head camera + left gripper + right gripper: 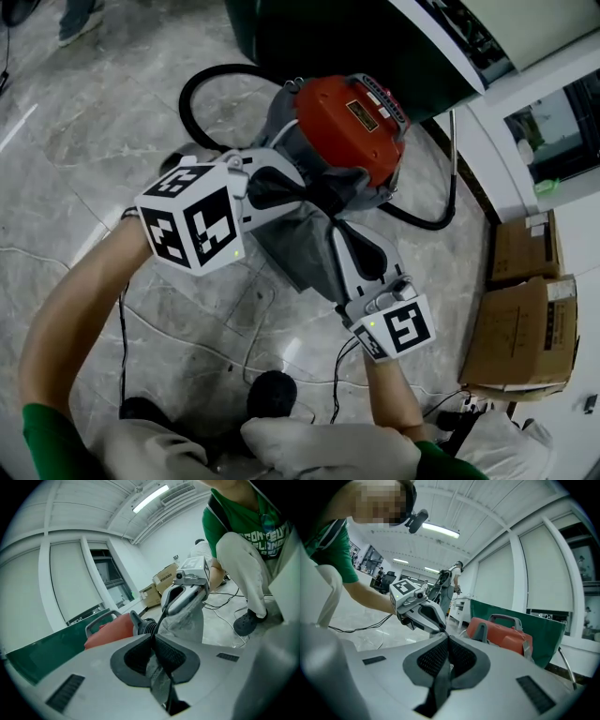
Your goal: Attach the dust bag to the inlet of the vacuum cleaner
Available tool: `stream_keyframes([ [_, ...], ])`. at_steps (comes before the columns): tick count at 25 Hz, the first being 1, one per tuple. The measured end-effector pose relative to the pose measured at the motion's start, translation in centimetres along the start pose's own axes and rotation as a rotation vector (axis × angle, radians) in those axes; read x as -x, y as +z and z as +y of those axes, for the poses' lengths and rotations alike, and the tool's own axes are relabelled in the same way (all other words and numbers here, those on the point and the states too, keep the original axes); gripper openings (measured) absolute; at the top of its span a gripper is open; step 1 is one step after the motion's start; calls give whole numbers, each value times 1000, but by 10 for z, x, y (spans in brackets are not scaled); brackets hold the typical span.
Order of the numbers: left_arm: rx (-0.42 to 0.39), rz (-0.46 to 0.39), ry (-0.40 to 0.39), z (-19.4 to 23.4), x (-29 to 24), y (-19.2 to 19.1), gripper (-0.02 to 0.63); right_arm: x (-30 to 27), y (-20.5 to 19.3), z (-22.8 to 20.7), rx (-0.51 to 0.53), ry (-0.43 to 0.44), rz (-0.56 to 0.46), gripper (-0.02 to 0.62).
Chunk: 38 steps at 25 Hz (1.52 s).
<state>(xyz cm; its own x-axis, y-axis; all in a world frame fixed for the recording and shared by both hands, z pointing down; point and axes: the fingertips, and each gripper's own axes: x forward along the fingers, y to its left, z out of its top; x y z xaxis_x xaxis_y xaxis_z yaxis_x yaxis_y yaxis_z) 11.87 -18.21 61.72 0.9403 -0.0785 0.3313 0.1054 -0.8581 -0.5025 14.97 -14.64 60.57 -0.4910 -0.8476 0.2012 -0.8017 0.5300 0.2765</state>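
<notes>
We pinch the bag (292, 249) between the shut jaws of the left gripper (311, 193) and right gripper (341, 227). This likely spreads its mouth for the vacuum (347, 127) just ahead.

The dust bag (300, 253) is matt grey cloth. The vacuum cleaner (349, 127) has a glossy red plastic top. The floor (84, 141) is polished veined stone. The boxes (520, 333) are plain cardboard.

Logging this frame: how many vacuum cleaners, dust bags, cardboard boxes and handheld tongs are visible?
Red-topped vacuum cleaner: 1
Grey fabric dust bag: 1
Brown cardboard boxes: 2
Handheld grippers, both shut on the bag: 2 (left tongs, right tongs)
Total: 6
</notes>
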Motion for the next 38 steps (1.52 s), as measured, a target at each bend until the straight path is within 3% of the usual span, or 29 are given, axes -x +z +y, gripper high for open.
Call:
stream_keyframes([
  [16,-18,-9,20,0,0,1,28,1,1,-1,-1,-18,-7,14],
  [38,-41,37,13,4,-9,5,35,6,-7,-7,-83,-40,-126,14],
])
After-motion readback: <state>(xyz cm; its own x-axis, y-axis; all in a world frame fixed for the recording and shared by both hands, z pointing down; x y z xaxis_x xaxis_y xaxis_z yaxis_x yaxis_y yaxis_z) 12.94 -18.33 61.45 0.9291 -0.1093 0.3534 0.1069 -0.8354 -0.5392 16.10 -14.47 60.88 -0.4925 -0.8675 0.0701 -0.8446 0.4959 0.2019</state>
